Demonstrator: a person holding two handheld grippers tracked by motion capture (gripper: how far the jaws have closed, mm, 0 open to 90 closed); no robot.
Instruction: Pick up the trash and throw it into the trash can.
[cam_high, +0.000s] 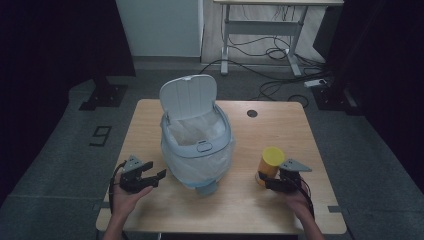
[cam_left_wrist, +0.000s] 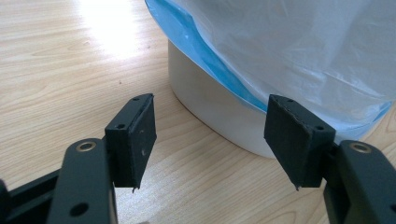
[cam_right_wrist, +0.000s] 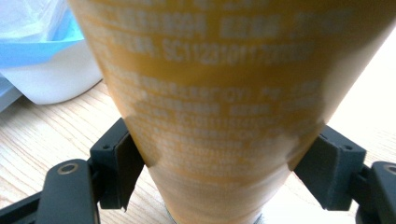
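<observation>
A yellow-orange cup (cam_high: 271, 162) with white print stands on the right side of the wooden table (cam_high: 280, 130). My right gripper (cam_high: 263, 180) is shut on its lower part. In the right gripper view both pads press the sides of the cup (cam_right_wrist: 219, 93). A pale blue and white bin (cam_high: 197, 135) with its lid up and a clear bag liner (cam_left_wrist: 303, 46) stands mid-table. My left gripper (cam_high: 156, 170) rests open just left of the bin. In the left gripper view, nothing is between the jaws of the left gripper (cam_left_wrist: 210, 140), and the bin's white base (cam_left_wrist: 219, 112) lies just beyond them.
A round cable hole (cam_high: 252, 113) sits at the table's far right. Behind the table, a white desk frame (cam_high: 260, 30) stands on the floor with loose cables (cam_high: 280, 82). A "9" marking (cam_high: 100, 135) lies on the floor to the left.
</observation>
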